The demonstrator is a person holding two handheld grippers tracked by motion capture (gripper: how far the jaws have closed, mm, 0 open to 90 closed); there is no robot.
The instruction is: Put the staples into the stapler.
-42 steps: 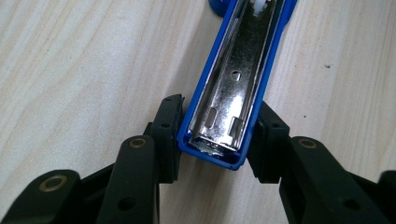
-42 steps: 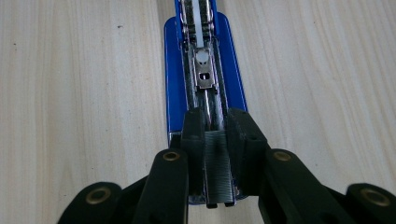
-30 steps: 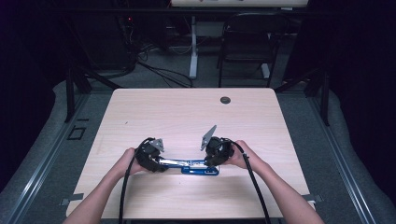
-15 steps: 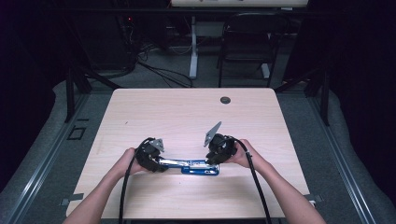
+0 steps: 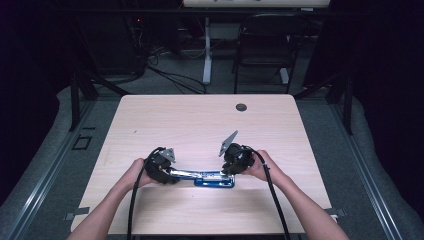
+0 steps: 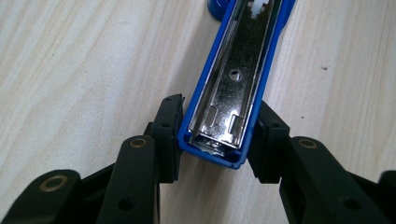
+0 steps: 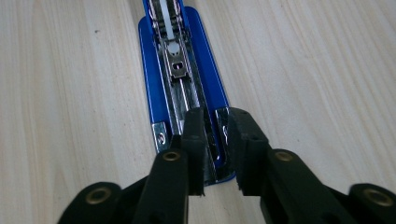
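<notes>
Left gripper view: the left gripper [image 6: 215,140] has its two black jaws closed on the free end of the swung-open top arm [image 6: 233,88] of a blue stapler, a blue plastic shell with a bright metal channel lying face up inside it. One pad presses on each long side of the blue shell, just short of its squared-off tip. That arm runs away from the jaws towards the top edge, over the pale wood-grain table [image 6: 74,60].

In the right gripper view, the right gripper [image 7: 217,140] sits at the near end of the blue metal stapler base [image 7: 154,98]. Its jaws stand narrow and have just been closing; between them is the chrome staple magazine [image 7: 180,79], a slim shiny rail with a white pusher strip along its middle. The pads lie close along the rail's sides, but whether they actually press on it cannot be told. The blue base plate spreads out on both sides beneath the jaws and rests flat on the table.

From the high view, the left gripper [image 5: 167,172] and right gripper [image 5: 230,167] face each other near the front edge of the table [image 5: 200,120], each held in one of the person's hands, with the stapler [image 5: 202,176] opened out flat in a line between them. A small dark round hole [image 5: 241,107] is set in the tabletop near the far edge, well apart from the work.
</notes>
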